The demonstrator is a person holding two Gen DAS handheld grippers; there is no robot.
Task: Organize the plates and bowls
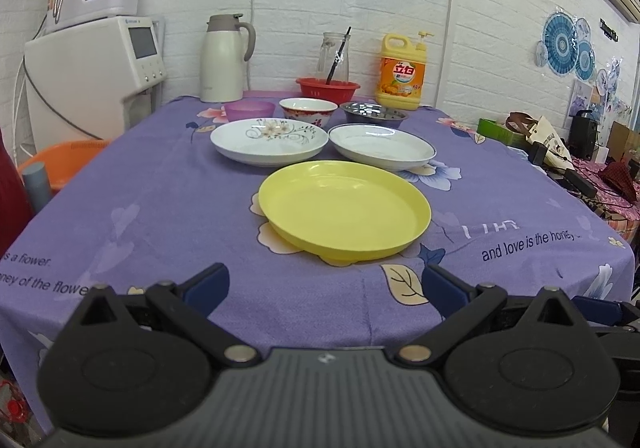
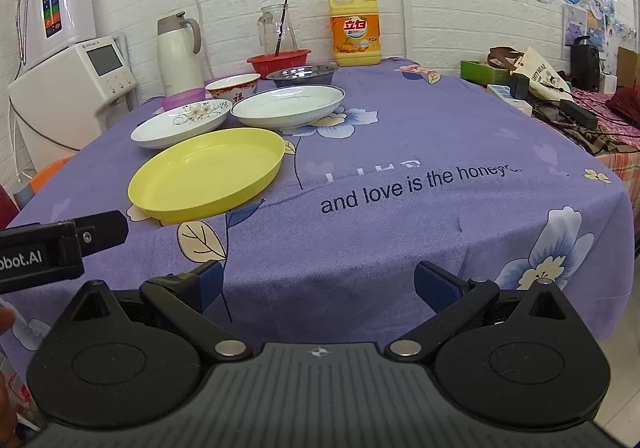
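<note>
A yellow plate [image 1: 344, 208] [image 2: 208, 176] lies nearest on the purple tablecloth. Behind it are a floral white plate [image 1: 269, 141] [image 2: 182, 123] and a plain white plate [image 1: 382, 147] [image 2: 288, 106]. Further back stand a purple bowl [image 1: 249, 110] [image 2: 182, 99], a red-patterned bowl [image 1: 308, 111] [image 2: 233, 86] and a steel bowl [image 1: 374, 114] [image 2: 301, 75]. My left gripper [image 1: 326, 288] is open and empty, just short of the yellow plate; it also shows in the right wrist view [image 2: 102, 230]. My right gripper [image 2: 318, 288] is open and empty over the table's front edge.
At the back stand a white thermos [image 1: 222, 60], a red basket [image 1: 328, 88] with a glass jug [image 1: 334, 54], and a yellow detergent bottle [image 1: 401, 72]. A white appliance [image 1: 92, 76] and an orange basket [image 1: 64, 164] are at the left. Clutter [image 2: 560, 100] lies right.
</note>
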